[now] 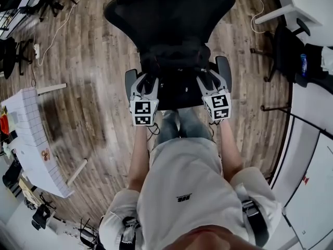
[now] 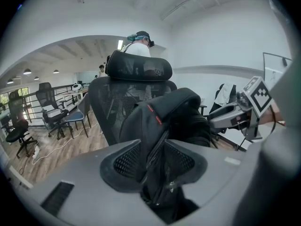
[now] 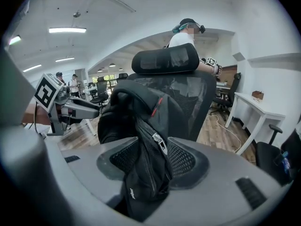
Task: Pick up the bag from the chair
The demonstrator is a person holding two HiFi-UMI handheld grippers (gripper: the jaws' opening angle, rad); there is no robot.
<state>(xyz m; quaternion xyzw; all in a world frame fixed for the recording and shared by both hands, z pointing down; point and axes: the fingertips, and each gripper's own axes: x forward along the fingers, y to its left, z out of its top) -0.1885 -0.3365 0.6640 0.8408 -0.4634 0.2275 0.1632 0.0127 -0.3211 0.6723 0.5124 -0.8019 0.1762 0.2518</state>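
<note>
On the office chair (image 1: 171, 9) seat: black backpack (image 1: 174, 61) sits in front of the mesh back (image 2: 106, 102), red tabs showing.
Left tool (image 2: 153, 163): released; jaws stand apart, and a zippered fold of the backpack's side lies between the mesh pads (image 2: 123, 160).
Right tool (image 3: 153, 161): released too; the zip pull (image 3: 162, 145) and dark fabric fill the gap on the opposite side.
Step in hand: closing in for a two-sided grasp, by my reading.
Doing it well: seat each tool deeper so the pads take thick seam rather than loose skin or the zip pull alone. Clench both together, then lift level.
Risk: thin fabric slipping, or the backpack tipping forward off the seat.
</note>
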